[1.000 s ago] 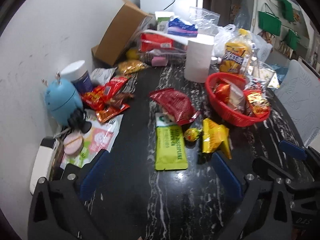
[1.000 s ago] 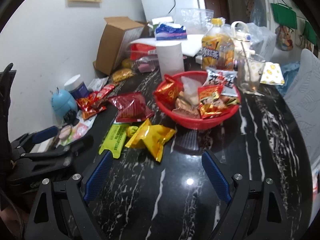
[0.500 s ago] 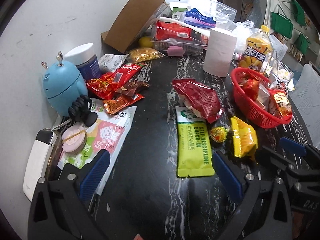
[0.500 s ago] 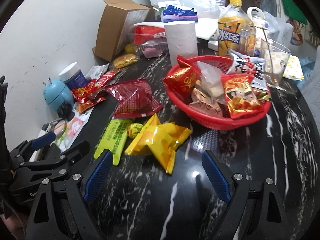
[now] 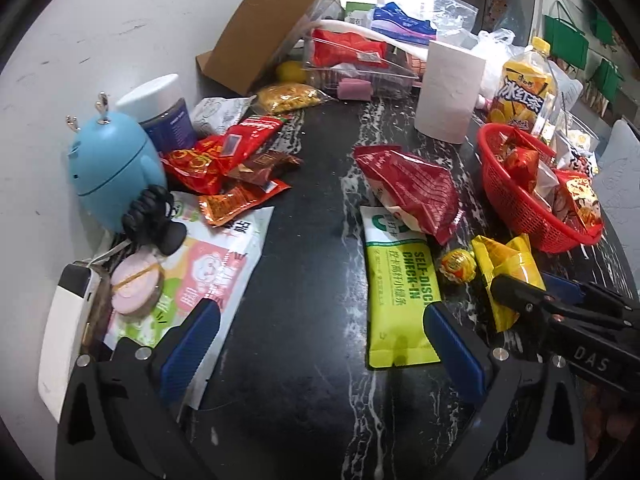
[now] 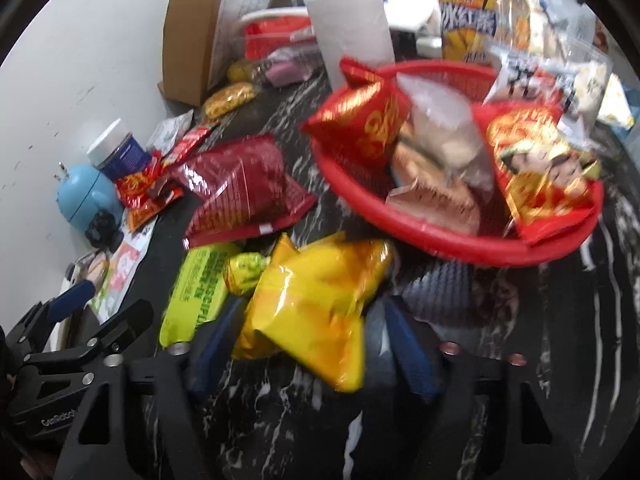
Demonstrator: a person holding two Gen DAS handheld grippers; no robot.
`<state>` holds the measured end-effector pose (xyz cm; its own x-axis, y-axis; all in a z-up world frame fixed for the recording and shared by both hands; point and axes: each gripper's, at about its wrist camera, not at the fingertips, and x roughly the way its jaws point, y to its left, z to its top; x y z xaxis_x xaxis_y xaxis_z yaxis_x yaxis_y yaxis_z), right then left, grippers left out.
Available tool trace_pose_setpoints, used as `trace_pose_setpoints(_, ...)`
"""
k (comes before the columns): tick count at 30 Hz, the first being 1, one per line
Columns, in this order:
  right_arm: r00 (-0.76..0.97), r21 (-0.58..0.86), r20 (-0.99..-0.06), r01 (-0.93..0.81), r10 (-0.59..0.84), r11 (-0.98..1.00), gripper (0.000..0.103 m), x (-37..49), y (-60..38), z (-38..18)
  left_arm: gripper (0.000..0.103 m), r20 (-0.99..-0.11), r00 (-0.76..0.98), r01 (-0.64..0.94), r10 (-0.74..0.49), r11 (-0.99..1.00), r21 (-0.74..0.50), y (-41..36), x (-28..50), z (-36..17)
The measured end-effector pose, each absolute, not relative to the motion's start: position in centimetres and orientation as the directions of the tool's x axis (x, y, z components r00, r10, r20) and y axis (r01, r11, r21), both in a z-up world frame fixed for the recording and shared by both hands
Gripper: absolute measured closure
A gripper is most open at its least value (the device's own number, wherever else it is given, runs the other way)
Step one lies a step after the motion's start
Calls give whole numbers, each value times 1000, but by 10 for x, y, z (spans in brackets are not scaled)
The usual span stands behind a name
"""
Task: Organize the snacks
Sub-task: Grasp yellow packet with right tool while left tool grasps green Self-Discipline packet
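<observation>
A red basket (image 6: 460, 250) holds several snack packs; it also shows in the left wrist view (image 5: 520, 204). A yellow snack bag (image 6: 316, 312) lies in front of it, between the fingers of my right gripper (image 6: 308, 354), whose jaws stand around the bag but are still apart. In the left wrist view the right gripper's fingers (image 5: 516, 292) reach over the yellow bag (image 5: 506, 264). My left gripper (image 5: 320, 340) is open and empty above the table, near a lime-green pouch (image 5: 400, 292). A dark red bag (image 5: 412, 192) and a round yellow candy (image 5: 458, 266) lie nearby.
More red snack packs (image 5: 224, 168), a blue round gadget (image 5: 112, 176), a jar (image 5: 164, 108) and a white-pink pouch (image 5: 212, 272) lie at the left by the wall. A cardboard box (image 5: 264, 28), paper roll (image 5: 448, 88) and tea bottle (image 5: 524, 84) stand behind.
My right gripper has moved forward and down to the yellow bag and its jaws have narrowed around it. My left gripper has moved forward and lower over the table.
</observation>
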<state>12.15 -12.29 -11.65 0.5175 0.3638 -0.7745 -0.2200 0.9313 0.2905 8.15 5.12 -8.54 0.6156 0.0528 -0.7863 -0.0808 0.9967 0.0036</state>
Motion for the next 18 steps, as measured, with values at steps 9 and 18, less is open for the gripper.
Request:
trace_pose_setpoints(9, 520, 292, -770, -228, 370, 929, 48, 111, -135, -115, 0, -809, 588, -16, -3, 1000, -16, 32, 91, -96)
trace_pose_setpoints(18, 520, 284, -776, -215, 356, 934, 48, 97, -147, -115, 0, -813, 582, 55, -16, 998, 20, 12, 104, -106)
